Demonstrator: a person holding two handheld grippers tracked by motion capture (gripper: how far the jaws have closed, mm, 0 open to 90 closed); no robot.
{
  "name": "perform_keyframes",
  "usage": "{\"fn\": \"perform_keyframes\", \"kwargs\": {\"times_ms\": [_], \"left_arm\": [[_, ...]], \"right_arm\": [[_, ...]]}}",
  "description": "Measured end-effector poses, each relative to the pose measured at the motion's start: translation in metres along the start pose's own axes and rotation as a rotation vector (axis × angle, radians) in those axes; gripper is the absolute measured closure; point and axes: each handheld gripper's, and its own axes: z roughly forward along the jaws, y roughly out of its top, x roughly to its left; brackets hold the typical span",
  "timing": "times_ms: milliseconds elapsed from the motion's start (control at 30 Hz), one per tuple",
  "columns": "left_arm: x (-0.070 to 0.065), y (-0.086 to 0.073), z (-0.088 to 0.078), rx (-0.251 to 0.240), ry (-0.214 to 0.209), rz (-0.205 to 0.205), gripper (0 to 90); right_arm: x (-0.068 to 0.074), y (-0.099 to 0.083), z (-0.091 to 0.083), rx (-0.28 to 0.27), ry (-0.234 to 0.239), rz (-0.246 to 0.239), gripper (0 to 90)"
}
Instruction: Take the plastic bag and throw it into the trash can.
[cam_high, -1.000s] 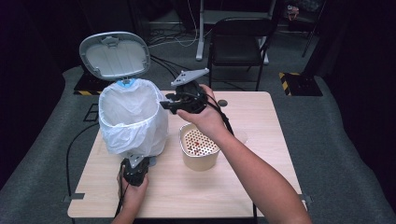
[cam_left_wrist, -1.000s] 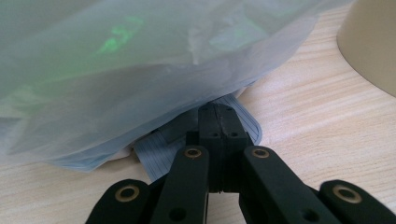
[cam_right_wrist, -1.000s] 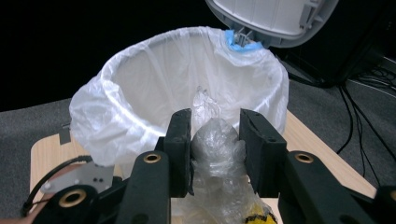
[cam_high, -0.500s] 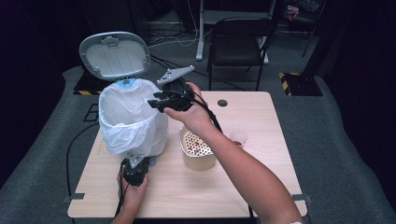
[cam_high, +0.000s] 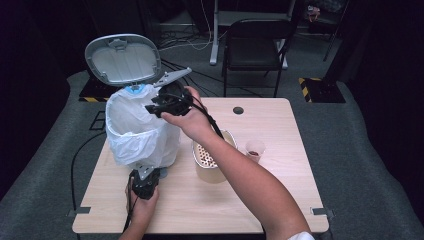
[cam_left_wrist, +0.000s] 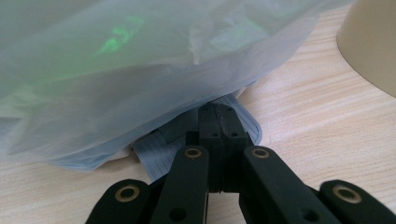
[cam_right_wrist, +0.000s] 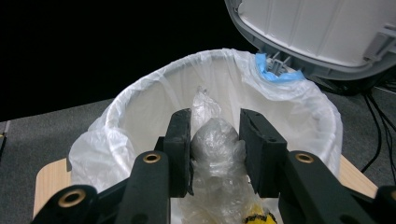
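Clear bag (cam_right_wrist: 217, 154) now over (liner-fitted) bin (cam_right_wrist: 140, 100).

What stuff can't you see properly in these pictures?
- The crumpled plastic bag in the right gripper: the right gripper view's bottom edge cuts off its yellow-and-black contents.
- The bin's foot pedal: in the left gripper view, the liner bag drapes over most of it.
- The small cup: in the high view, its dark contents are too small to identify.

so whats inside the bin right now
The bin shows a white liner on its walls; its bottom is covered by the crumpled plastic bundle held over it in the right tool.
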Motion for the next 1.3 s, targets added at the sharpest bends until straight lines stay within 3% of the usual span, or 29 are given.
{"fn": "perform_keyframes", "kwargs": {"times_ms": [300,367,433,567,667,767,1067,1300], "left_arm": [[0.000,0.000,0.000,0.004,0.005,0.009,90.0],[-0.001,0.000,0.000,0.001,0.003,-0.009,90.0],[0.000,0.000,0.000,0.005,-0.001,0.010,90.0],[-0.001,0.000,0.000,0.007,0.006,-0.009,90.0],[0.000,0.000,-0.001,0.010,0.005,0.014,90.0],[0.000,0.000,0.000,0.006,0.005,0.005,90.0],[-0.001,0.000,0.001,-0.011,0.017,0.011,90.0],[-0.001,0.000,0.001,-0.011,0.016,0.014,90.0]], "right_arm": [[0.008,0.012,0.022,0.001,-0.007,-0.008,64.6],[0.010,0.014,0.027,0.002,-0.012,-0.008,64.6],[0.011,0.015,0.031,-0.001,-0.009,-0.005,64.5],[0.012,0.016,0.038,0.002,-0.016,-0.004,64.5],[0.011,0.017,0.042,0.005,-0.028,0.004,64.5],[0.009,0.017,0.046,0.007,-0.036,0.012,64.4],[0.013,0.017,0.049,-0.020,-0.065,0.014,49.0],[0.010,0.015,0.040,-0.022,-0.076,-0.006,50.2]]}}
